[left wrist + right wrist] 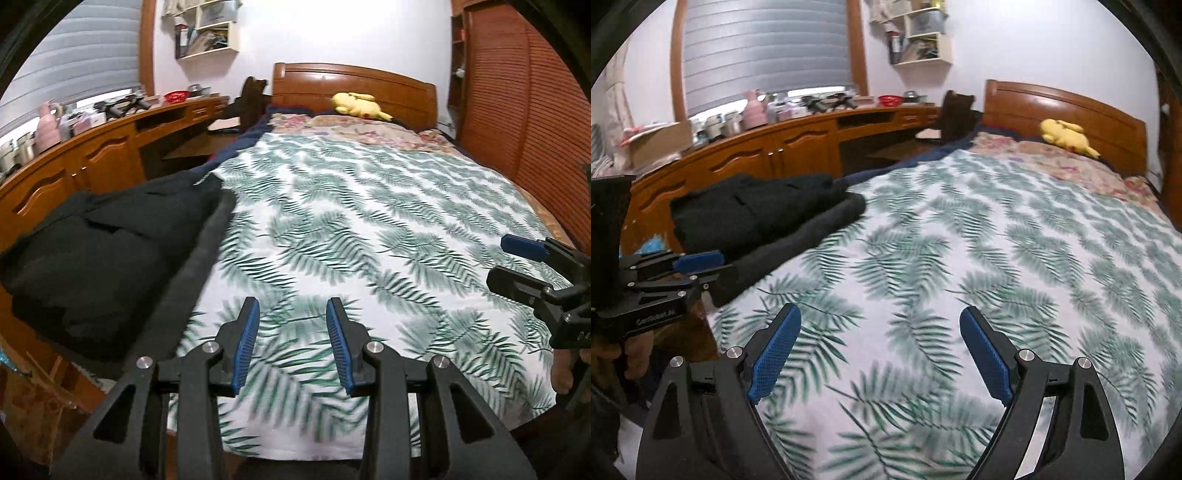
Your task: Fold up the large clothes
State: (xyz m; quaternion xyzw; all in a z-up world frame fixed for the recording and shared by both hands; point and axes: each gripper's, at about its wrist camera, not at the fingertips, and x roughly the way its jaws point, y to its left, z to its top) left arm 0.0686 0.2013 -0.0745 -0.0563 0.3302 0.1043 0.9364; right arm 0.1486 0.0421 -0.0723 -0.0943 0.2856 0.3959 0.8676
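Note:
A dark, folded garment (92,266) lies in a pile at the left edge of the bed, on the leaf-print sheet (351,221); it also shows in the right wrist view (753,214). A long dark grey strip of cloth (199,258) runs along its right side. My left gripper (291,306) is open and empty above the sheet, to the right of the pile. My right gripper (879,317) is open wide and empty above the sheet. Each gripper shows in the other's view: the right one (517,262), the left one (701,266).
A yellow plush toy (358,105) lies by the wooden headboard (351,85). A floral blanket (369,131) covers the head of the bed. A wooden counter with cabinets (775,147) and clutter runs along the left. A louvred wardrobe (524,110) stands to the right.

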